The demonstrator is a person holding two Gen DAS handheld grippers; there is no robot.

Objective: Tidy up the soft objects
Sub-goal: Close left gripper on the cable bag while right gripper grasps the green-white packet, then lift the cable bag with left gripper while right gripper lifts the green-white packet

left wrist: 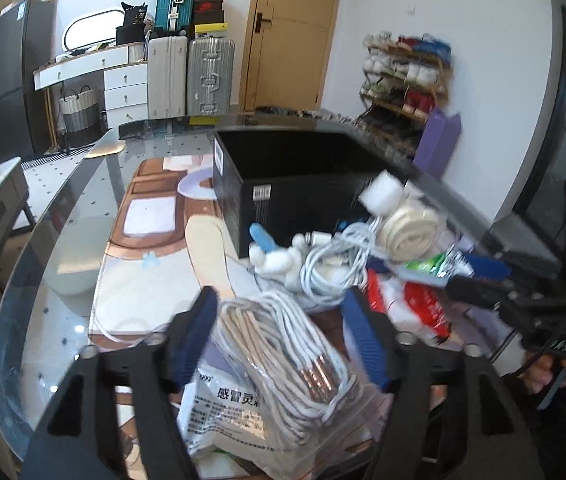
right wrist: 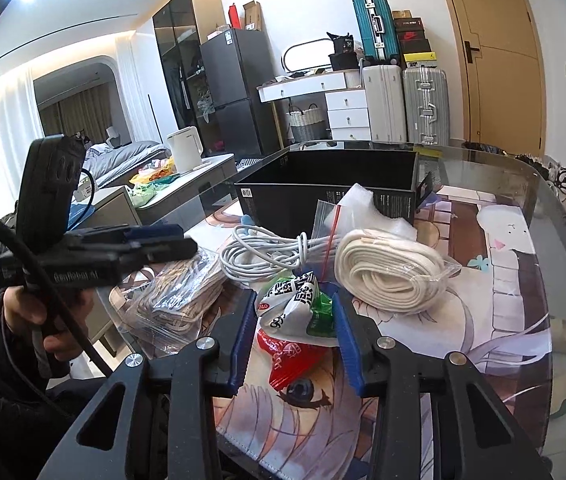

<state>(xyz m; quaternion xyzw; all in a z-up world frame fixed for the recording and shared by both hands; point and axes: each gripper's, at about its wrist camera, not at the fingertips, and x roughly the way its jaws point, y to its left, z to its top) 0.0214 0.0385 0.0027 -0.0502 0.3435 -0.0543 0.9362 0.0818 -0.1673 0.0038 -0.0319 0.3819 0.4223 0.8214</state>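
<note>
My left gripper [left wrist: 279, 300] stands open, wide, over a clear bag of beige and white cords [left wrist: 283, 360]; the pads do not press on it. In the right wrist view the left gripper [right wrist: 181, 240] hovers just above that cord bag [right wrist: 179, 296]. My right gripper [right wrist: 293, 304] is shut on a green-and-white sachet [right wrist: 299, 308], with a red packet [right wrist: 283, 360] under it. From the left view the right gripper [left wrist: 467, 280] reaches in from the right, with the sachet [left wrist: 431, 268] at its tip. An open black box [right wrist: 323, 184] stands behind the pile.
A bagged cream strap roll [right wrist: 387, 276], a white cable [right wrist: 263, 252], white foam [right wrist: 363, 208] and a small white-and-blue plush [left wrist: 271, 256] lie before the box. A white medicine sachet [left wrist: 227, 400] lies under the cord bag. The glass table's curved edge [left wrist: 43, 248] is at left.
</note>
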